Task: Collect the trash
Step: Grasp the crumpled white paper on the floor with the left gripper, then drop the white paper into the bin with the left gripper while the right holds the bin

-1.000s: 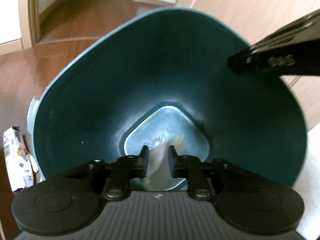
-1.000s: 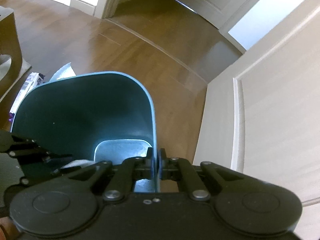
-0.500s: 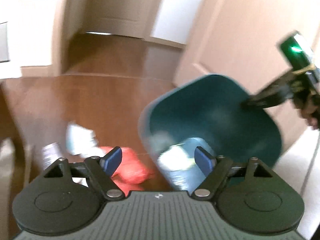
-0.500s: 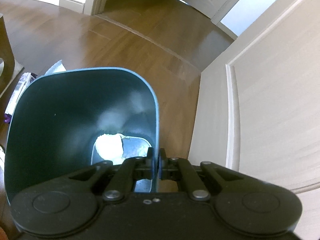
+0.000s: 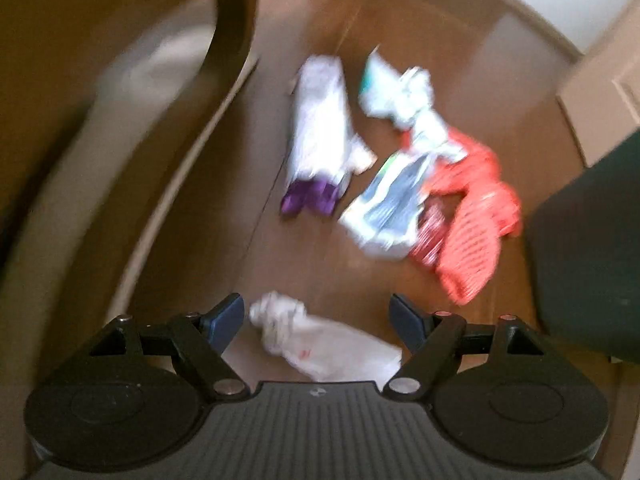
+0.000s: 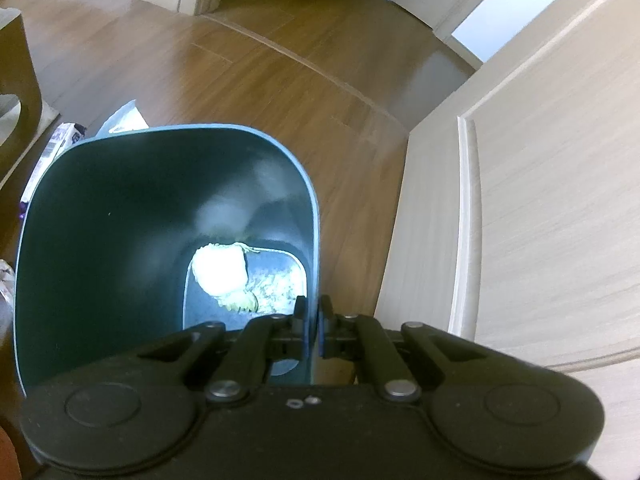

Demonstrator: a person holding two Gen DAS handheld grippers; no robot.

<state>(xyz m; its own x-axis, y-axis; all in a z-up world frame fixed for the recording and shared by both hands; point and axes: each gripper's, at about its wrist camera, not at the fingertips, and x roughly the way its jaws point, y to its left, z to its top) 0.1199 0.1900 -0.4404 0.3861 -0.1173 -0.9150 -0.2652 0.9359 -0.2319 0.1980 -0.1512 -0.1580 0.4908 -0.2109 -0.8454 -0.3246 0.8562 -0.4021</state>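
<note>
Trash (image 5: 324, 344) | crumpled white bag on floor between your left gripper's (image 5: 316, 316) spread fingers | your right gripper (image 6: 311, 320) clamped on bin (image 6: 52, 240) rim | wad (image 6: 220, 268) at bin bottom | more wrappers (image 5: 384, 204) on floor beyond, blurred

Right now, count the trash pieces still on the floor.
About 5, blurred: white-purple wrapper, crumpled white one, blue-white packet, red net bag, white bag nearest. Some may overlap.
</note>
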